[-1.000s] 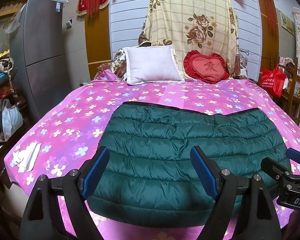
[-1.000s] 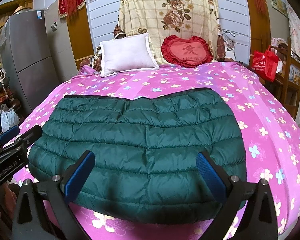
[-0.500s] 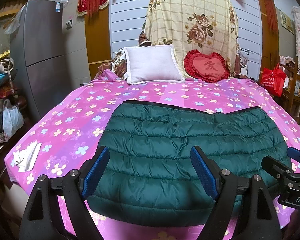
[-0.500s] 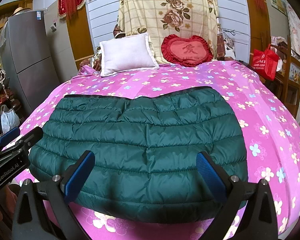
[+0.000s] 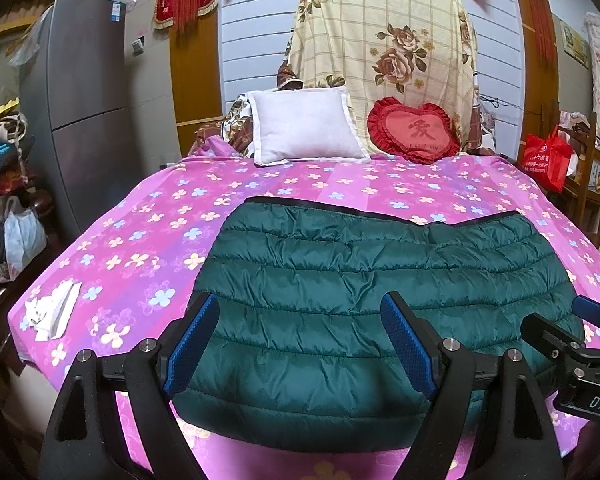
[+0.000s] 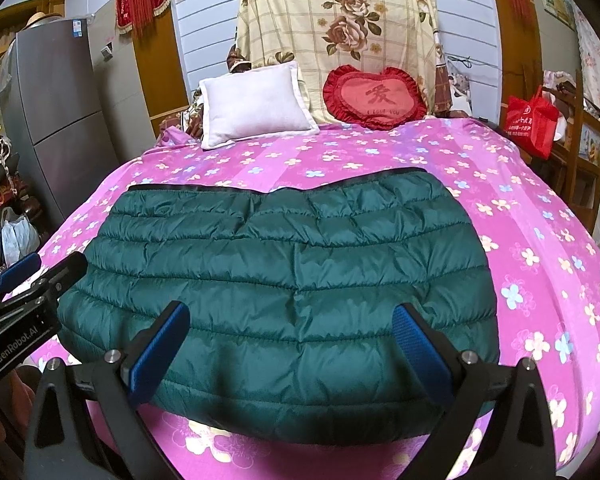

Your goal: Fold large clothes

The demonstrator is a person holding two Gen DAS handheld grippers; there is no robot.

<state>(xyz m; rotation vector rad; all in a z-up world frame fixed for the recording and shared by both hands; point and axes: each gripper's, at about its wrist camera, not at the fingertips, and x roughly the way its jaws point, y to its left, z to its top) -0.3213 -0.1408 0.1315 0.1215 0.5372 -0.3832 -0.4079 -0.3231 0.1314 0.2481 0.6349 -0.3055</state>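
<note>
A dark green quilted down jacket (image 5: 364,292) lies folded flat on the pink flowered bedsheet (image 5: 148,240); it also shows in the right wrist view (image 6: 284,264). My left gripper (image 5: 300,340) is open and empty, held just above the jacket's near left edge. My right gripper (image 6: 292,344) is open and empty above the jacket's near right part. Each gripper shows at the edge of the other's view: the right one (image 5: 572,344) and the left one (image 6: 24,292).
A white pillow (image 5: 304,128) and a red heart cushion (image 5: 416,130) lean at the bed's head under a floral cloth. A grey fridge (image 5: 80,112) and bags stand left. A red bag (image 5: 546,158) and wooden shelf stand right. Crumpled white paper (image 5: 52,312) lies near the left corner.
Both grippers have drifted very slightly; the jacket has not moved and both stay open.
</note>
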